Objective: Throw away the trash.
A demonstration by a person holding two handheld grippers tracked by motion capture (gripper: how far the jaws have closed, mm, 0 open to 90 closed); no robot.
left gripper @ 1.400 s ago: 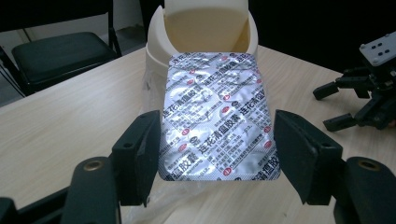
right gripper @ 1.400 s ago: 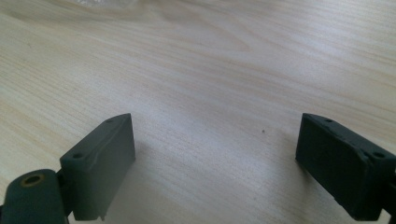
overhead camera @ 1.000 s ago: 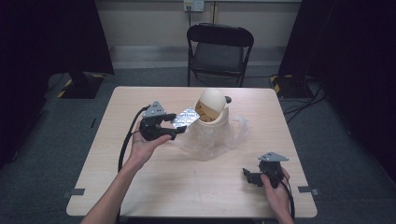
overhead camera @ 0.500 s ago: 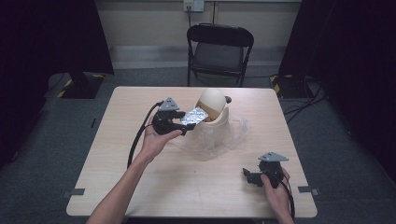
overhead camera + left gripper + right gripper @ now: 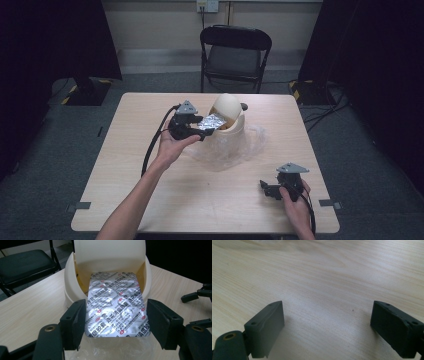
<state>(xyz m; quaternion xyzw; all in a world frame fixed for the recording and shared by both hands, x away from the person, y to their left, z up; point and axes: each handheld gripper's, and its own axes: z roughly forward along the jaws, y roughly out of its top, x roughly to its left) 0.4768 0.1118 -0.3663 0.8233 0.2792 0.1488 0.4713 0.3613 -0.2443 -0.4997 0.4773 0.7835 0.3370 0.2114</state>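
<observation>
My left claw clamps the blister by its long edges; long axis points straight into the bin mouth, far end already inside; right claw gapes empty near the table's right front corner.

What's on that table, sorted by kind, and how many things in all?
Handheld grippers: 2, the left gripper and the right gripper
Silver pill blister packs: 1, the blister pack, between the left gripper's jaws
Cream lidded bins: 1, the bin
Clear plastic bags: 1, the plastic bag, under the bin
Total: 5
</observation>
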